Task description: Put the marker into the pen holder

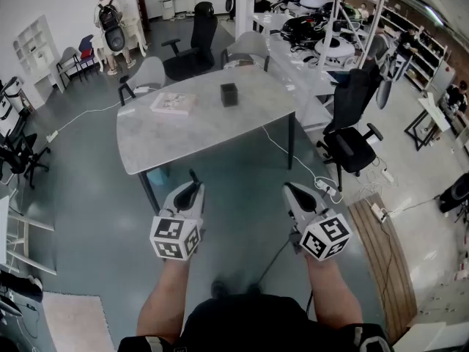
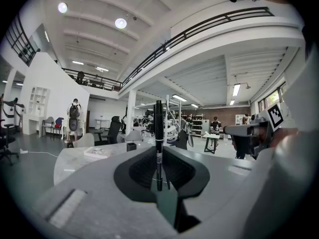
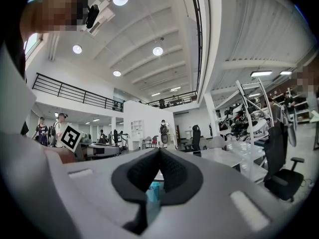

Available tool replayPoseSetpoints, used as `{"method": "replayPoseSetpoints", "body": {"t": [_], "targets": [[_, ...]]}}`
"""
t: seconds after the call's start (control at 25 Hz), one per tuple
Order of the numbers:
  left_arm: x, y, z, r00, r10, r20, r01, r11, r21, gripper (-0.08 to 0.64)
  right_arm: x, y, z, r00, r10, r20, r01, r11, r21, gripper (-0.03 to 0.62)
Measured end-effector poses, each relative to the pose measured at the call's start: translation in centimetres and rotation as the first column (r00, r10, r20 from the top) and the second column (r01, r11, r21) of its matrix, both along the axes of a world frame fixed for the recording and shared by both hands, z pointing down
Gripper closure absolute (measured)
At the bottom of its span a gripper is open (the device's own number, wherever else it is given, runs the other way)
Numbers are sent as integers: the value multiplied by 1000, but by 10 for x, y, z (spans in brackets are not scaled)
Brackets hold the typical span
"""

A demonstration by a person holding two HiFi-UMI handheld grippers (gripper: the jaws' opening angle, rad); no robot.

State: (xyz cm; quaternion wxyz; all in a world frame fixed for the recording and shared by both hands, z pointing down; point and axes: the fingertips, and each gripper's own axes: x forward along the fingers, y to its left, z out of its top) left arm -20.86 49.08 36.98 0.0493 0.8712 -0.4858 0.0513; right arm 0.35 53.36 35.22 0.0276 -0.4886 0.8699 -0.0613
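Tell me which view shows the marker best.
The left gripper view: the marker stands upright, full length, clamped in the left gripper's claw. The head view shows only its dark end above that gripper. The right gripper view shows none of it.

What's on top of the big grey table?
A small black square pen holder and a flat pale book sit on the grey table. Inside the holder cannot be seen.
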Motion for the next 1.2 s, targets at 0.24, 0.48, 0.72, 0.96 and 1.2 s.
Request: {"method": "replayPoseSetpoints", "body": {"t": [0.24, 0.48, 0.72, 0.96, 1.2], "targets": [[10, 10, 1, 1000, -5, 0, 5, 1000, -9, 517, 10, 9, -5, 999, -24, 33, 24, 1000, -1, 591], [26, 28, 0, 999, -22, -24, 22, 1000, -7, 517, 25, 26, -3, 999, -30, 40, 30, 1000, 2, 591], [53, 42, -2, 998, -59, -21, 60, 998, 13, 517, 51, 52, -1, 994, -77, 74, 78, 997, -2, 591], [78, 56, -1, 999, -46, -10, 46, 999, 12, 517, 78, 65, 12, 993, -70, 100, 74, 997, -34, 589], [91, 36, 1, 999, -41, -11, 41, 999, 0, 517, 94, 46, 19, 991, -56, 118, 66, 995, -77, 589]]}}
